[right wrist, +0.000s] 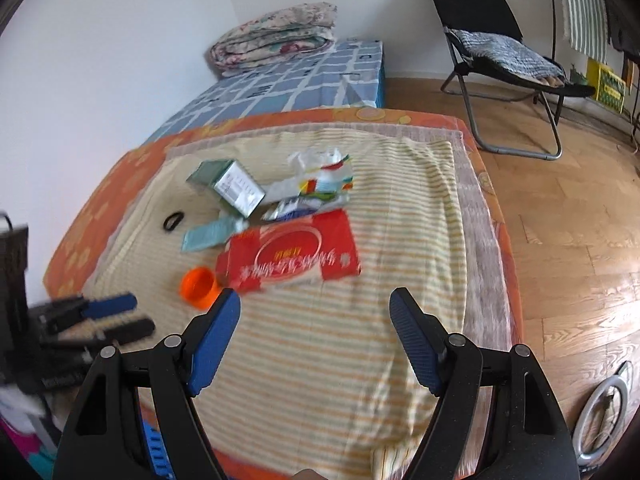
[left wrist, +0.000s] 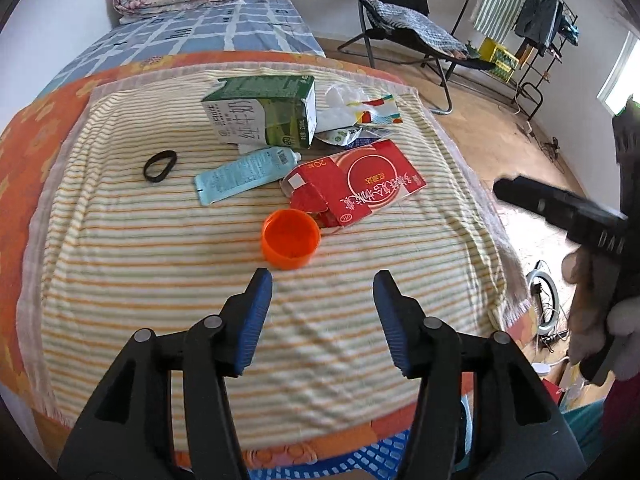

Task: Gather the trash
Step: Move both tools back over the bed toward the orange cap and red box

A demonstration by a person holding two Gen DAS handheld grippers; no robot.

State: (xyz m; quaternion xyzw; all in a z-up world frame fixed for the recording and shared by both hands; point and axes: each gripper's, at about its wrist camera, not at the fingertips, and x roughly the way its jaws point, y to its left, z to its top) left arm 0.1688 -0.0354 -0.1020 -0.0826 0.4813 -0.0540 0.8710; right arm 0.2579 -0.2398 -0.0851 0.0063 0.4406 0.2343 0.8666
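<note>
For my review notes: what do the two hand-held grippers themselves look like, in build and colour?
Both match. The left hand-held gripper and the right hand-held gripper each have two black plastic arms with cut-out openings and round silver pivot pins. The fingers are faced with blue ribbed pads. In the left view, the right gripper's blurred black body shows at the edge, held in what seems a pale glove.

Striped cloth (left wrist: 280,360) spread over an orange cover (left wrist: 24,152) on the bed. Folded floral quilt (right wrist: 276,36) at the far end, on blue checked sheet (right wrist: 280,84). Black folding chair (right wrist: 500,52) on wood floor (right wrist: 568,220). Ring light (right wrist: 604,408) lying near.
</note>
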